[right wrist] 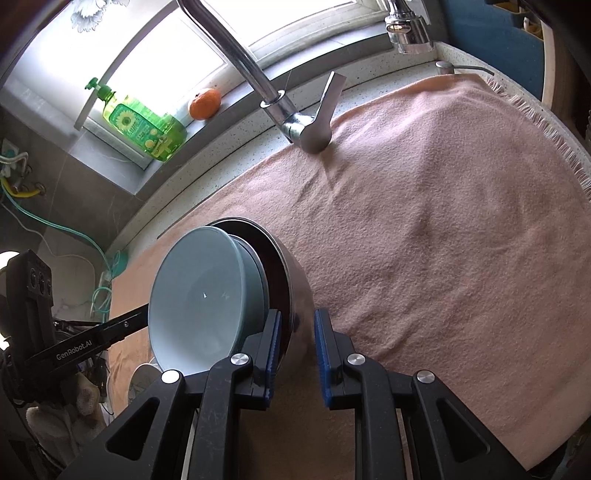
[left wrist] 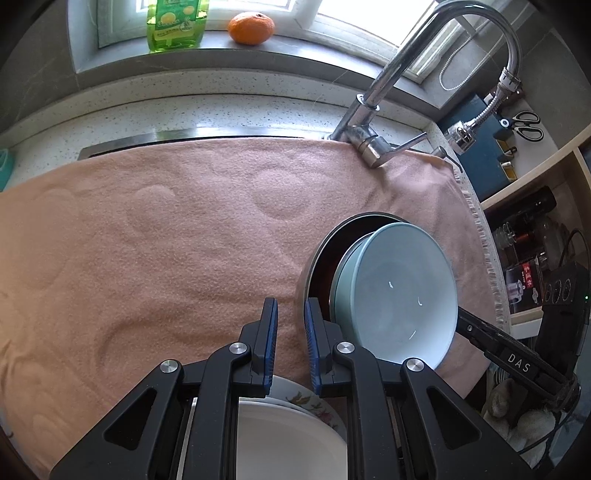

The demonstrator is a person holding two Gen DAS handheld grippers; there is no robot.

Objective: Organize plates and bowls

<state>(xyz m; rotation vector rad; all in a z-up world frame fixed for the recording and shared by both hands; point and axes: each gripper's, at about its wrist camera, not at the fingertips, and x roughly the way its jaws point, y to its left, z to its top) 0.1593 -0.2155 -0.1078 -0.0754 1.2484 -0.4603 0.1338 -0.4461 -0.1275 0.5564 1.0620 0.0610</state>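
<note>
A steel bowl (right wrist: 299, 295) with a dark inside stands on the pink towel (right wrist: 424, 221); light blue bowls (right wrist: 199, 295) are nested in it. My right gripper (right wrist: 297, 317) is shut on the steel bowl's wall, one pad inside the rim and one outside. In the left wrist view the same stack (left wrist: 402, 291) sits to the right. My left gripper (left wrist: 291, 306) hangs just left of the steel rim (left wrist: 314, 258), shut, with only towel (left wrist: 166, 240) showing in the narrow slit between its pads. Under it lie a white bowl (left wrist: 288, 435) and a floral plate (left wrist: 310, 400).
A chrome faucet (left wrist: 369, 144) rises at the towel's back edge. A green soap bottle (left wrist: 173, 26) and an orange (left wrist: 251, 22) sit on the window sill. Scissors (left wrist: 528, 125) and a shelf with bottles (left wrist: 532, 229) are at the right.
</note>
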